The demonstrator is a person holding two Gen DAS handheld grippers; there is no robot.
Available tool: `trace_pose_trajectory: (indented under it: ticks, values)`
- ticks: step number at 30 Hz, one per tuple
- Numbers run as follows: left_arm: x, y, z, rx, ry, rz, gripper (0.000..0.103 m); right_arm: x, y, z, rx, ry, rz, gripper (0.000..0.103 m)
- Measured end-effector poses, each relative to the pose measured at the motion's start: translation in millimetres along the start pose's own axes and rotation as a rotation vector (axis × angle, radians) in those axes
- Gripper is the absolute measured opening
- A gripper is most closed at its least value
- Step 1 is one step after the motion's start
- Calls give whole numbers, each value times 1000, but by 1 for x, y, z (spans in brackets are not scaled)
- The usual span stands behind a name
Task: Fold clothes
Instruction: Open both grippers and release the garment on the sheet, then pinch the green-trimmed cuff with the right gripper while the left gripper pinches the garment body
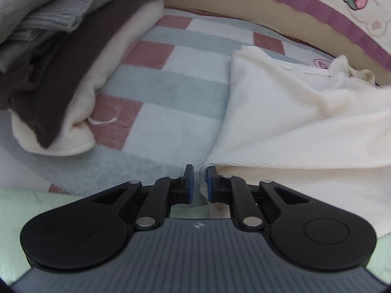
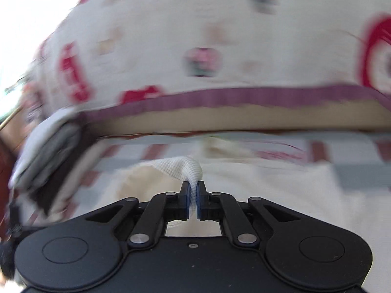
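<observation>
In the left wrist view, the left hand-held gripper [image 1: 198, 183] sits at the bottom centre with its jaws narrow, and a corner of the cream garment [image 1: 293, 122] is pinched between the blue pads [image 1: 209, 183]. The garment spreads from that corner up across the right half of the frame, its left edge running as a fairly straight line toward the upper centre. A checked blanket [image 1: 171, 112] in pink, pale green and white covers the middle of the frame, and a bare strip of it lies open between the garment's left edge and the stack of folded clothes [image 1: 61, 61] at the upper left. That stack shows grey, dark brown and white layers. A purple-trimmed patterned cover [image 1: 342, 24] curves across the upper right, closing off the far side.

The right wrist view is heavily blurred. The right hand-held gripper [image 2: 193, 199] is at the bottom centre, its jaws nearly together on a raised fold of white ribbed fabric [image 2: 185, 168], which bunches up just above the pads. The rest of the cream cloth lies below and to the right of it. Only this view shows the patterned cover's broad printed face with red shapes filling the upper frame; the folded stack appears as a smear at the left edge.
</observation>
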State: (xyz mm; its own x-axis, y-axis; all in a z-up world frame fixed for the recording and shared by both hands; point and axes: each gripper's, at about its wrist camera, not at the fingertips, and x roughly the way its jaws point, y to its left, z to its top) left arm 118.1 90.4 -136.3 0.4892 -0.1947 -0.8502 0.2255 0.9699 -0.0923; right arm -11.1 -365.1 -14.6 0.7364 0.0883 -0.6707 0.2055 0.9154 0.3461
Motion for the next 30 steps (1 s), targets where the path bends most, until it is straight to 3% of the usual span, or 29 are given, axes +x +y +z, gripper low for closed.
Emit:
trace_pose_trajectory:
  ticks: [5,9,11,13,15,18,23,26,28,29,30]
  values:
    - [-2,4,-2,-5,18,-18,15,26,-55,-41,202,115,-99,6]
    - [-9,1,-1,71,37,-12,28,39,-76,-72,303,145,-139,15]
    - [-23,6,1,45,-1,-66,28,33,-85,-76,370,113,-82,25]
    - [-35,14,8,-42,-43,-189,29,26,-95,-77,440,77,-13,44]
    - [-41,12,23,-105,-83,-285,33,22,-104,-76,496,51,36,47]
    - [-26,-25,56,-37,-103,-308,35,25,-111,-75,540,34,66,54]
    - [35,-92,102,79,-72,-242,45,48,-99,-78,494,93,68,54]
    - [69,-114,112,67,-37,-127,47,55,-83,-81,388,92,61,55]
    - [86,-116,114,29,-6,-96,46,59,-71,-83,309,87,54,55]
    - [89,-116,114,24,-29,-92,45,60,-66,-84,268,82,52,50]
    - [88,-116,113,40,-57,-84,28,60,-61,-84,218,77,54,27]
